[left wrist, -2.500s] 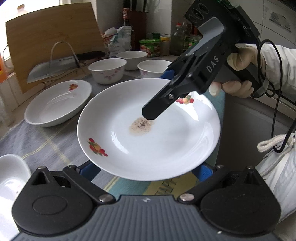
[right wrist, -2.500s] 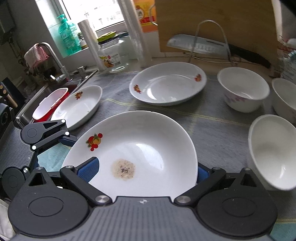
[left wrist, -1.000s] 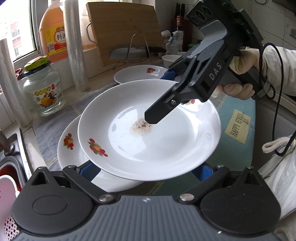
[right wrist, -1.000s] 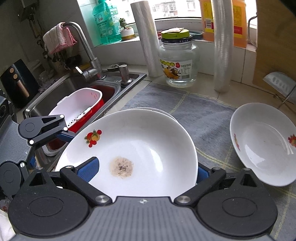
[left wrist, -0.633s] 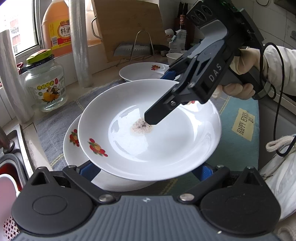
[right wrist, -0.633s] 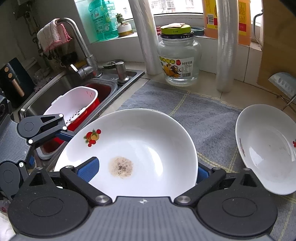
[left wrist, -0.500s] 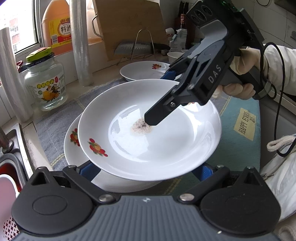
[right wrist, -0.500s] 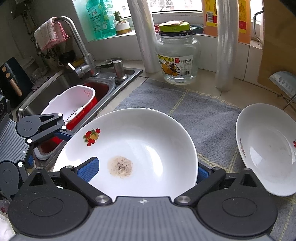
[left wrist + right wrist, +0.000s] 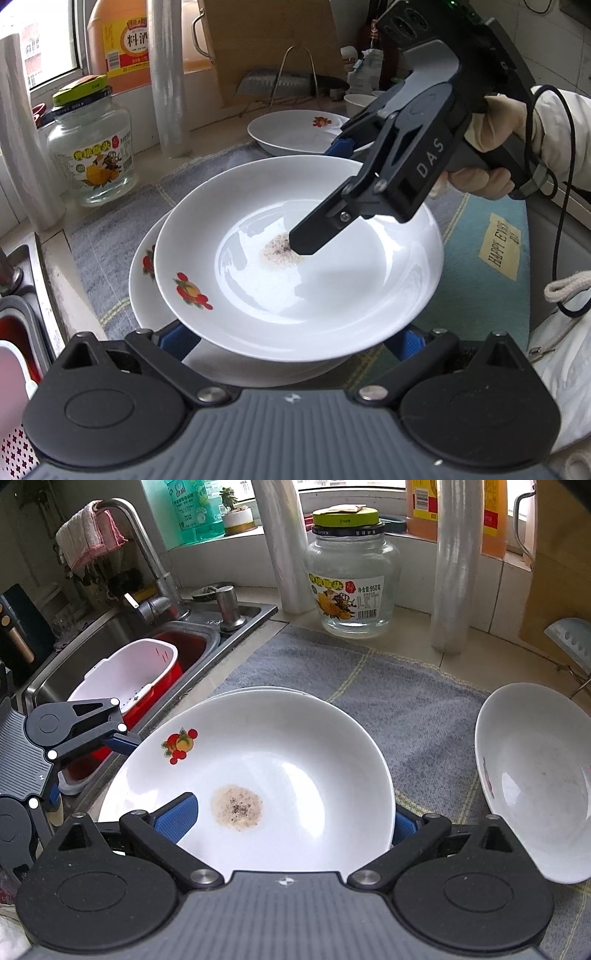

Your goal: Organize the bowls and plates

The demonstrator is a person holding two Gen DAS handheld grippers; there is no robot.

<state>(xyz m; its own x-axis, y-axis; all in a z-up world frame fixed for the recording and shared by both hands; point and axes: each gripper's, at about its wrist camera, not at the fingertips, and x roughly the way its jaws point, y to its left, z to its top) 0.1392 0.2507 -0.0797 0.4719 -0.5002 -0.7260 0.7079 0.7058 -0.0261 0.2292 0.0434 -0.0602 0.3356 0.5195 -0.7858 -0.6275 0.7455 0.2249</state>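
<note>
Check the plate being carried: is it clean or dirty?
Dirty. The held plate has a brownish speckled residue patch near its middle; the rest looks white.

Held plate above a second plate on the mat, offset toward its right. Third plate further back on the same mat; in the right wrist view at far right. Jar behind the mat, between two rolls. Sink left of the mat, colander in it. Left gripper at the held plate's left edge, right gripper over its right side.
</note>
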